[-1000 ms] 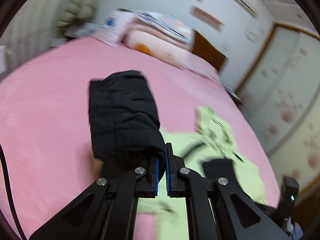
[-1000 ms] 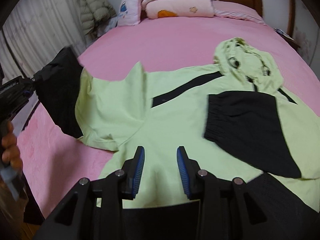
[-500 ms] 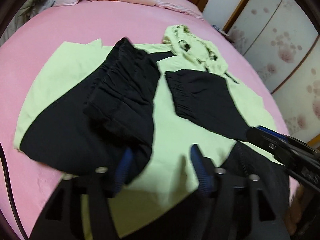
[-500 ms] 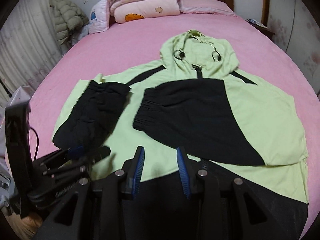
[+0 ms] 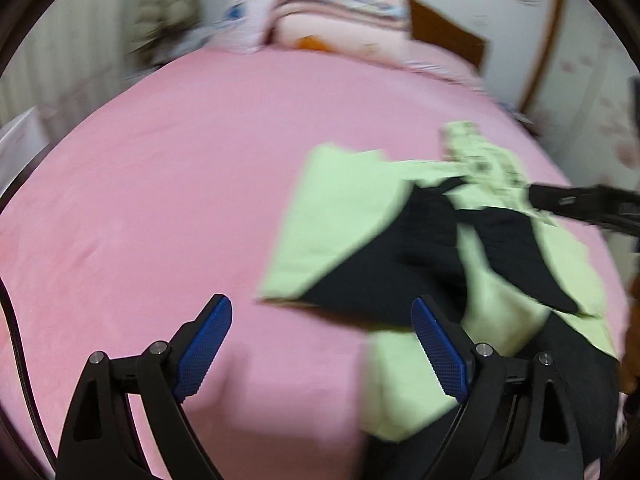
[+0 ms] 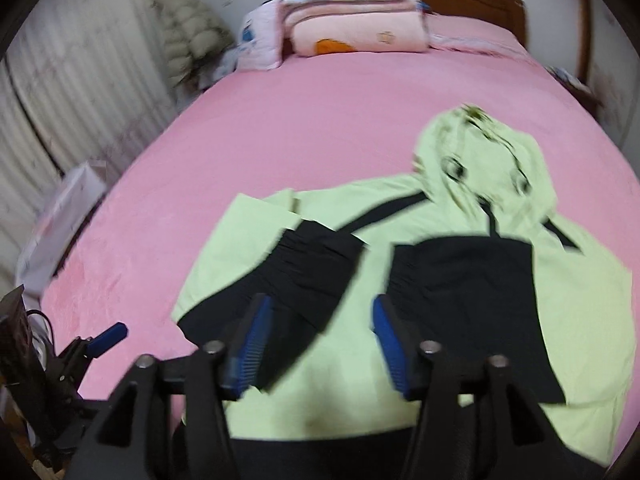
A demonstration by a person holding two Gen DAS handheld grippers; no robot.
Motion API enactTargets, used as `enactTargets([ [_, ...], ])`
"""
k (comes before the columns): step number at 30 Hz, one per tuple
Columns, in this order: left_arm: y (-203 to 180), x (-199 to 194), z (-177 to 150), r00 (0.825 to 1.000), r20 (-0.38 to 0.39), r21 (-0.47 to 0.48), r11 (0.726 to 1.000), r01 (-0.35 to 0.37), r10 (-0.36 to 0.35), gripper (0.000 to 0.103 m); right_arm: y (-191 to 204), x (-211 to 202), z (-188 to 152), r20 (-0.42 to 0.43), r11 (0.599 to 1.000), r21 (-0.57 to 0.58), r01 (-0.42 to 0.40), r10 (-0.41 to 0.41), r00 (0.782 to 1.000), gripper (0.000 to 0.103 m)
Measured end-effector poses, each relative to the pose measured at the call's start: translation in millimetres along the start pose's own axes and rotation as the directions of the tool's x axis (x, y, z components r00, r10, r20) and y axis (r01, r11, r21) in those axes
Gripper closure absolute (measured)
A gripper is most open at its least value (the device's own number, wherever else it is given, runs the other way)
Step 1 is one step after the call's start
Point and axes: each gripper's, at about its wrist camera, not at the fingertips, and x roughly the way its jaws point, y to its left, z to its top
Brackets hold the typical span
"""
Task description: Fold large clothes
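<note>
A pale green hooded jacket (image 6: pixel 400 380) lies flat on the pink bed (image 6: pixel 320 120), both black sleeves (image 6: pixel 308 276) crossed inward over its body to narrow it for folding. The left gripper (image 5: pixel 322 344) and right gripper (image 6: pixel 320 336) hover above, fingers apart and empty, likely ready for the hem.

I see the hoodie (image 6: pixel 400 384) lying flat on the bed (image 6: pixel 320 128) toward its foot edge, hood (image 6: pixel 484 160) pointing at the headboard (image 6: pixel 472 4). Both sleeves (image 6: pixel 312 276) are folded in across its body, side by side. Folded blankets (image 6: pixel 352 16) are stacked at the head edge. My left gripper (image 5: pixel 320 356) is off the hoodie's left side, my right gripper (image 6: pixel 320 344) over its hem.
</note>
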Motion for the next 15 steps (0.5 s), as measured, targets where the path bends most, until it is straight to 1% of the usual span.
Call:
enactTargets([
  [1,11,9,-1,0.999,-0.027,-0.033,0.999,-0.026,0.025,0.013,10,5,3,-0.006,1.000,-0.025,0.009,-0.010,1.000,0.043],
  [3,25,25,-3,0.996,-0.085,-0.075,0.996,-0.043,0.037,0.013,30,21,6,-0.037,0.997,-0.078,0.030,-0.033,0.999,0.043],
  [4,31,33,-5,0.993,-0.113,-0.099,0.994,-0.046,0.035,0.013,41,32,5,-0.060,0.994,-0.105,0.032,-0.039,0.997,0.043],
  [6,45,41,-8,0.991,-0.134,-0.138,0.990,-0.028,0.009,0.013,57,52,2,-0.097,0.985,-0.157,0.065,-0.081,0.992,0.043],
  [8,49,47,-11,0.990,-0.138,-0.175,0.984,-0.002,-0.022,0.013,73,77,-1,-0.120,0.964,-0.220,0.149,-0.178,0.977,0.043],
  [9,51,48,-12,0.990,-0.133,-0.192,0.981,0.016,-0.043,0.013,76,87,-3,-0.133,0.955,-0.239,0.177,-0.212,0.968,0.043],
  [10,51,50,-13,0.990,-0.130,-0.202,0.979,0.029,-0.056,0.013,79,95,-4,-0.146,0.948,-0.255,0.191,-0.233,0.962,0.043],
  [13,46,55,-16,0.989,-0.132,-0.202,0.979,0.040,-0.067,0.013,85,120,-9,-0.167,0.911,-0.312,0.269,-0.331,0.929,0.043],
  [15,44,56,-18,0.988,-0.139,-0.190,0.981,0.040,-0.068,0.013,81,125,-10,-0.167,0.900,-0.322,0.294,-0.360,0.918,0.044],
])
